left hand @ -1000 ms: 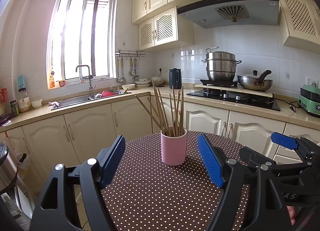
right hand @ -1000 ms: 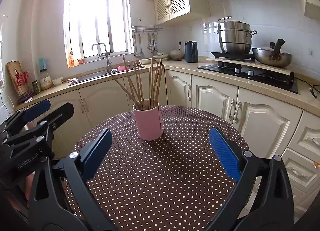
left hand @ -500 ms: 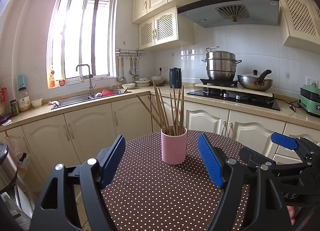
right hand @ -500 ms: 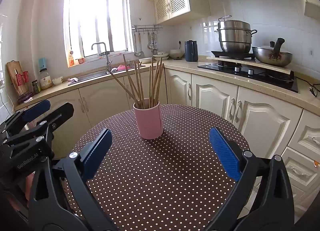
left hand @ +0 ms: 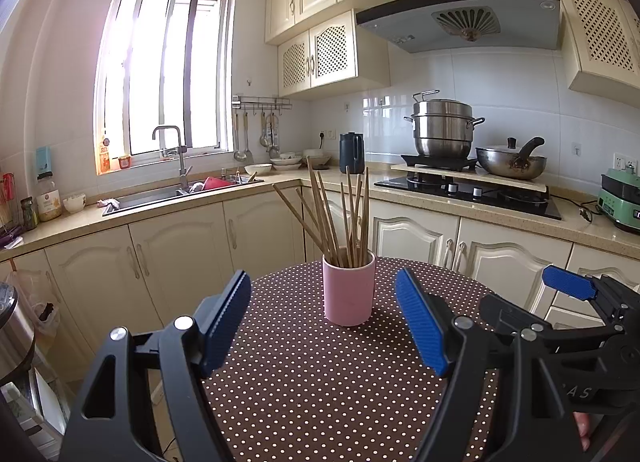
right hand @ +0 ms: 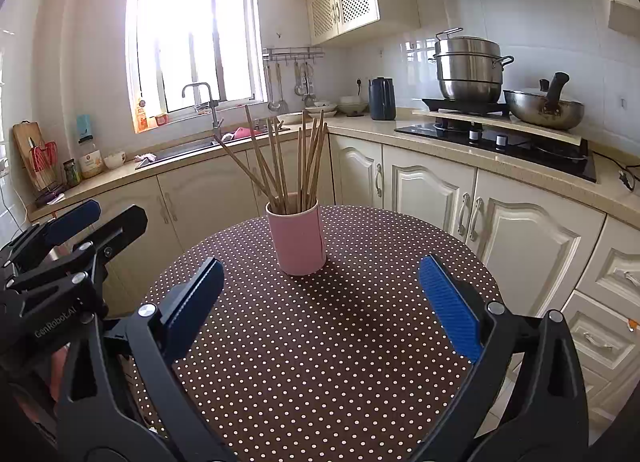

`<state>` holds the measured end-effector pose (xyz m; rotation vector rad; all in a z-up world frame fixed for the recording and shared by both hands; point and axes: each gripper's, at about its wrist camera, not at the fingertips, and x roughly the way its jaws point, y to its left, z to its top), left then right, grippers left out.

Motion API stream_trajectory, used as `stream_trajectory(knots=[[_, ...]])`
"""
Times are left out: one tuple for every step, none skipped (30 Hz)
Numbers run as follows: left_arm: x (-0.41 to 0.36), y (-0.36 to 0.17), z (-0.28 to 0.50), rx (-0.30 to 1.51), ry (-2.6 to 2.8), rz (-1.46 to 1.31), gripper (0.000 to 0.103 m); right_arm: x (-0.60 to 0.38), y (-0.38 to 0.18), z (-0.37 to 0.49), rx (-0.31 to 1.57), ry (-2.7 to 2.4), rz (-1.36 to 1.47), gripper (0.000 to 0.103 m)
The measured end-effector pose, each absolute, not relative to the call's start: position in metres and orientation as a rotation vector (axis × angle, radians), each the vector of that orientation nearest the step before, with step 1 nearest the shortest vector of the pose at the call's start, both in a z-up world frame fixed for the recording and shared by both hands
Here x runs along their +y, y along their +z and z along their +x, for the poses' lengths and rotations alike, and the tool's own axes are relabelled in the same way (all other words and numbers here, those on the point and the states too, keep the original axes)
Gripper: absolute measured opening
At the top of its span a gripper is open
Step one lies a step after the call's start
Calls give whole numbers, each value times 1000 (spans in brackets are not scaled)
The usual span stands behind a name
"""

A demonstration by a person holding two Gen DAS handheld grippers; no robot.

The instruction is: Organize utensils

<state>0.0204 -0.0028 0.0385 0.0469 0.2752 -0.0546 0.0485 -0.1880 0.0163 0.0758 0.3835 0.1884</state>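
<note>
A pink cup (left hand: 349, 289) stands upright on the round table with the brown polka-dot cloth (left hand: 320, 382). Several wooden chopsticks (left hand: 340, 213) stand in it, fanned out. The cup (right hand: 297, 238) and chopsticks (right hand: 288, 165) also show in the right wrist view. My left gripper (left hand: 322, 322) is open and empty, just short of the cup. My right gripper (right hand: 320, 302) is open and empty, nearer than the cup. Each gripper shows at the edge of the other's view: the right one (left hand: 568, 290), the left one (right hand: 76, 217).
Cream cabinets and a counter (left hand: 440, 201) run behind the table, with a sink (left hand: 160, 193), a dark kettle (left hand: 352, 147), a steel pot (left hand: 444, 129) and a pan (left hand: 512, 161) on the hob. The table's far edge (right hand: 400, 217) lies close behind the cup.
Both views have shifted very slightly; the cup sits a touch higher in the frames. Both grippers stay open and empty.
</note>
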Motion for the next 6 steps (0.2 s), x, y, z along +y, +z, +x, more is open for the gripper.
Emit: stream_trajectory(knots=[[-3, 38, 20, 277, -55, 46, 74, -188, 16, 48, 384, 188, 76, 96], [-2, 37, 21, 280, -55, 46, 74, -188, 15, 48, 385, 187, 75, 96], [-2, 36, 21, 282, -55, 45, 74, -188, 15, 47, 387, 187, 75, 96], [-2, 36, 21, 283, -54, 45, 74, -187, 14, 49, 388, 186, 76, 96], [-2, 36, 21, 283, -54, 46, 74, -187, 14, 48, 389, 187, 76, 96], [-2, 36, 21, 283, -54, 45, 74, -186, 14, 48, 389, 187, 76, 96]])
